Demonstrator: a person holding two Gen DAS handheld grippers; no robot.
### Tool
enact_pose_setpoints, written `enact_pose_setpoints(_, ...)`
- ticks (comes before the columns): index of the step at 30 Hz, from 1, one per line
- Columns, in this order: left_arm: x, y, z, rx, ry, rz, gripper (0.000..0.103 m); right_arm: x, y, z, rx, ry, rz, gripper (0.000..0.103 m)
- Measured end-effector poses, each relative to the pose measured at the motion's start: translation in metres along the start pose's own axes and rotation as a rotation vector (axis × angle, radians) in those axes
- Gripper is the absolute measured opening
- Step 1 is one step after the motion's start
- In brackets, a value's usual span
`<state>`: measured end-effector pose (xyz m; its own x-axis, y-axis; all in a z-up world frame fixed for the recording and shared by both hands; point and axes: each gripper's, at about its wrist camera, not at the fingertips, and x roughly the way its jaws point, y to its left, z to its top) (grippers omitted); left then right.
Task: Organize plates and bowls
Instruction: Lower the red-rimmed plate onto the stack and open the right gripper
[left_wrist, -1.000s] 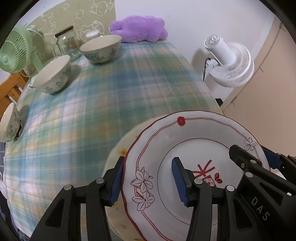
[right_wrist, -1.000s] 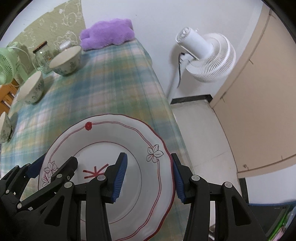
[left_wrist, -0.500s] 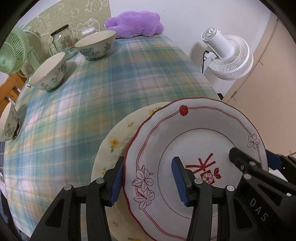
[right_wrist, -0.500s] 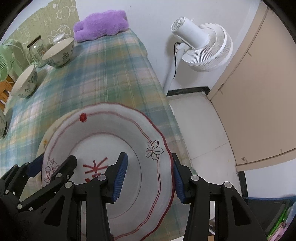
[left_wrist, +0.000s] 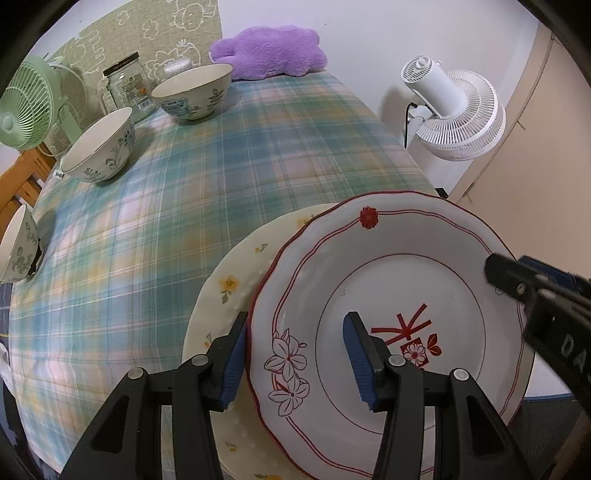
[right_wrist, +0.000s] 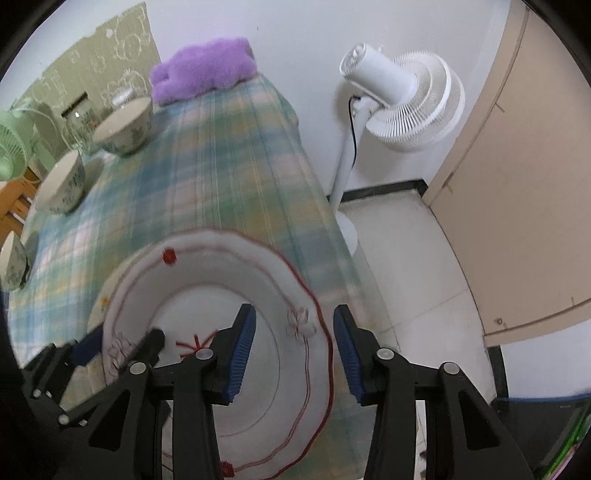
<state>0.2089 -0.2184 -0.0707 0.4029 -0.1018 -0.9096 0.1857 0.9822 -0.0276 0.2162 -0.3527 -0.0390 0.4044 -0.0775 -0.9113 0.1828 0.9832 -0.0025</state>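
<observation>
A white plate with red trim (left_wrist: 399, 280) lies on a cream plate with yellow flowers (left_wrist: 229, 291) at the near right of the table. My left gripper (left_wrist: 295, 354) straddles the red plate's left rim with its jaws apart. My right gripper (right_wrist: 293, 350) straddles its right rim (right_wrist: 317, 332), jaws apart; it also shows in the left wrist view (left_wrist: 524, 288). Three floral bowls stand on the far and left side: one at the back (left_wrist: 192, 92), one in the middle (left_wrist: 99, 146), one at the left edge (left_wrist: 16, 247).
A glass jar (left_wrist: 127, 86) and a green fan (left_wrist: 26, 107) stand at the back left. A purple plush (left_wrist: 269, 51) lies at the far end. A white floor fan (left_wrist: 450, 110) stands off the table's right edge, beside a beige door (right_wrist: 517, 184).
The red-trimmed plate has come down onto the cream plate, which shows more at its left. Both grippers' jaws have drawn away from the rim; the right wrist view is blurred by motion.
</observation>
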Motion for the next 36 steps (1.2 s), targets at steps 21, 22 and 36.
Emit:
enact_pose_setpoints(21, -0.007, 0.02, -0.003, 0.011, -0.009, 0.113, 0.052, 0.02, 0.021, -0.008, -0.029, 0.083, 0.052, 0.023)
enact_pose_setpoints(22, -0.007, 0.02, -0.004, 0.01, -0.009, 0.112, 0.052, 0.021, 0.023, -0.008, -0.032, 0.084, 0.054, 0.023)
enact_pose_setpoints(36, 0.0, 0.007, -0.004, 0.065, -0.029, 0.116, 0.072, 0.021, 0.022, -0.01, -0.015, 0.082, 0.039, 0.023)
